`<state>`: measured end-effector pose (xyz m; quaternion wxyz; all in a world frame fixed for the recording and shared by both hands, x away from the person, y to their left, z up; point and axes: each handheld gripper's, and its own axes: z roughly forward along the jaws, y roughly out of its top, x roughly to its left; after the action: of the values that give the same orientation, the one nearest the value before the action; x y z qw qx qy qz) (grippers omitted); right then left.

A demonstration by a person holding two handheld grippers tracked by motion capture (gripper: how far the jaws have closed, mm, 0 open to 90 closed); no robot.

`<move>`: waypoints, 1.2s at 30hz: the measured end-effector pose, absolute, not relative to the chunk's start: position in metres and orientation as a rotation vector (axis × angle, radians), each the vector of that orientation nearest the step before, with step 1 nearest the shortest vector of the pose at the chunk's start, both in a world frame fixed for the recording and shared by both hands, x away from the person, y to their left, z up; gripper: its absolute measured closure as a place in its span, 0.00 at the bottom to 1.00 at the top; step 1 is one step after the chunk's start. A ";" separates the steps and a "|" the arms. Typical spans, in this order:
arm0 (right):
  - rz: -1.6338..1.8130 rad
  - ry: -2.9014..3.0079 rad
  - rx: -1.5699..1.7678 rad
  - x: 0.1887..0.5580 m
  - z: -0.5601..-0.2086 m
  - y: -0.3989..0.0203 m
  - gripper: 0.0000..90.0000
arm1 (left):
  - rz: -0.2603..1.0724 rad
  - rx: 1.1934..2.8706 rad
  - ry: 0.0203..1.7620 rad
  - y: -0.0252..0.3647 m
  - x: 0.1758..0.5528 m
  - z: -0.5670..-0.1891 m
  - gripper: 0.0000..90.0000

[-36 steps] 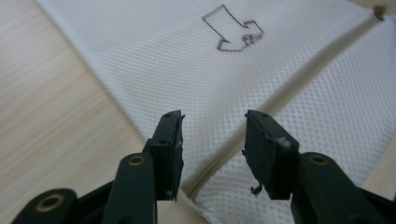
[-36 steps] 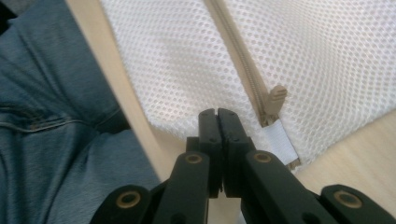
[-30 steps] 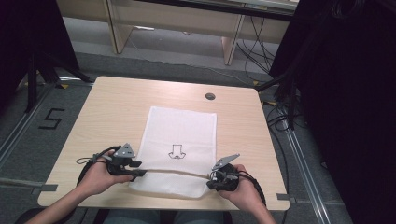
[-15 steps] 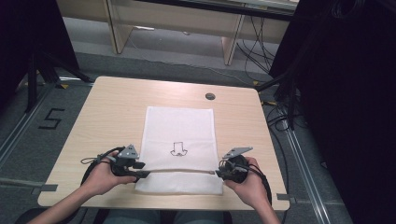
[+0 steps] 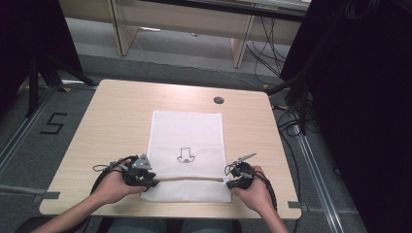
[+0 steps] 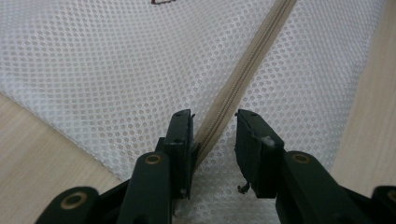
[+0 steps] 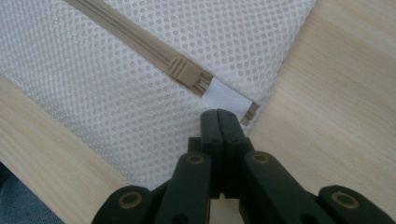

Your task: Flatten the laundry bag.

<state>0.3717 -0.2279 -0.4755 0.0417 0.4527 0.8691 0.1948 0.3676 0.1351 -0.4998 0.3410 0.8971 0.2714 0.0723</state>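
Observation:
A white mesh bag point(image 5: 187, 133) with a small dark print lies flat on the wooden table point(image 5: 121, 111). Its tan zipper point(image 5: 187, 179) runs across the near end. My left gripper point(image 5: 145, 180) sits at the zipper's left end. Its jaws have just been closing and still stand apart, with the zipper point(image 6: 243, 74) running between them point(image 6: 213, 121). My right gripper point(image 5: 229, 180) is at the zipper's right end. Its jaws have just closed and are shut point(image 7: 219, 114) at the bag's corner, just past the slider point(image 7: 187, 74). Whether they pinch anything I cannot tell.
A dark round cable port point(image 5: 218, 100) sits near the table's far edge. Wooden desk legs point(image 5: 240, 46) and loose cables point(image 5: 291, 121) are on the floor beyond and to the right. The number 5 point(image 5: 53, 124) is marked on the floor at left.
The right gripper has shifted to the right along the zipper. The zipper, bowed before, now lies straight and the bag sits squarer. The left hand has stayed put.

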 end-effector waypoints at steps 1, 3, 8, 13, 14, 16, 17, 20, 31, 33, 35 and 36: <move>0.588 2.664 1.400 0.371 -0.477 -0.224 1.00 | 0.193 2.336 0.706 0.135 0.367 -0.500 0.73; 0.587 2.670 1.359 0.373 -0.478 -0.224 1.00 | 0.189 2.339 0.726 0.135 0.366 -0.501 0.74; 0.594 2.670 1.360 0.371 -0.481 -0.221 1.00 | 0.187 2.395 0.662 0.140 0.365 -0.499 0.75; 0.567 2.681 1.333 0.365 -0.481 -0.214 1.00 | 0.173 2.385 0.683 0.144 0.361 -0.499 0.76; 0.566 2.682 1.332 0.363 -0.481 -0.213 1.00 | 0.172 2.411 0.664 0.147 0.362 -0.498 0.76; 0.577 2.676 1.306 0.361 -0.481 -0.212 1.00 | 0.156 2.343 0.729 0.145 0.360 -0.501 0.75; 0.570 2.676 1.318 0.360 -0.481 -0.211 1.00 | 0.150 2.347 0.717 0.146 0.360 -0.501 0.75; 0.609 2.656 1.315 0.359 -0.480 -0.214 0.98 | 0.143 2.307 0.727 0.146 0.362 -0.500 0.72; 0.807 2.390 1.384 0.354 -0.464 -0.241 0.82 | 0.235 2.142 0.733 0.140 0.372 -0.496 0.52; 0.802 2.382 1.375 0.355 -0.464 -0.247 0.79 | 0.239 2.165 0.714 0.141 0.372 -0.495 0.49; 0.810 2.369 1.361 0.356 -0.464 -0.251 0.77 | 0.229 2.124 0.746 0.139 0.372 -0.496 0.47; 0.810 2.369 1.361 0.356 -0.464 -0.251 0.77 | 0.229 2.124 0.746 0.139 0.372 -0.496 0.45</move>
<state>0.3555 -0.2508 -0.4643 0.1455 0.4724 0.8225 0.2814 0.3721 0.1386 -0.4962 0.4253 0.8495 0.2985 0.0915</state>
